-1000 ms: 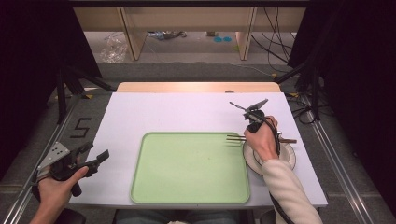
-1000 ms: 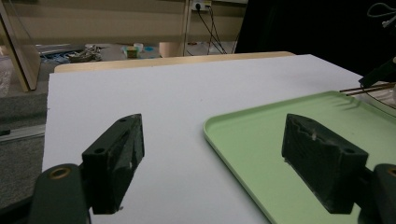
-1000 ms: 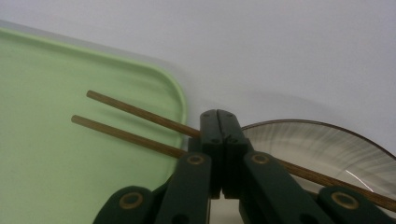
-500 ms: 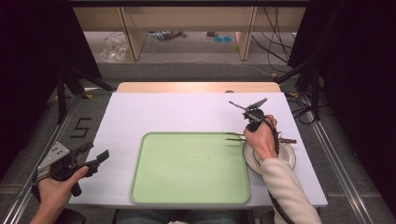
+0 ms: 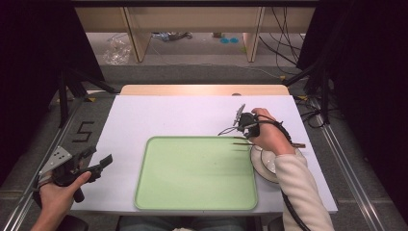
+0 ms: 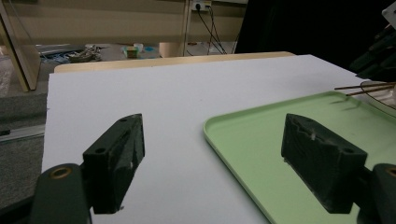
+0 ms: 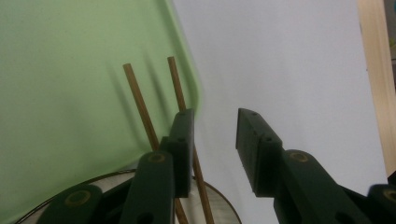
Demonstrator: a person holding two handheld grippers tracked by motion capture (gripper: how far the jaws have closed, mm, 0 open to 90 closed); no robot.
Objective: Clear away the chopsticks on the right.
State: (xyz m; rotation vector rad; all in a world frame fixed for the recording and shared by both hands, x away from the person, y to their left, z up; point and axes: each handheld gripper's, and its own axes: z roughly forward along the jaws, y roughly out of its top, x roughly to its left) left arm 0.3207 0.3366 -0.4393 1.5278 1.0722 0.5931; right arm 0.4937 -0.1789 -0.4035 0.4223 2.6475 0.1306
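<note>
Right gripper (image 5: 242,126): held above the chopsticks, at the right side of the table. Its jaws stand apart and hold nothing.
Left gripper (image 5: 96,163): at the near left of the table, well away from the work. Its jaws are wide apart and hold nothing too.
Chopsticks (image 7: 140,100): two thin brown sticks. They lie side by side across the bowl, and their tips stick out over the right edge of the tray.
Bowl (image 5: 263,161): white, just to the right of the tray, partly under the person's right hand.
Tray (image 5: 192,173): green and flat, in the middle of the table (image 5: 159,115). Nothing lies on it.
What is done: I think very little. The right gripper is close to the sticks, but has no grip on them.
What is left: close the jaws on the sticks, lift them off the bowl, and set them down, most likely on the tray.
</note>
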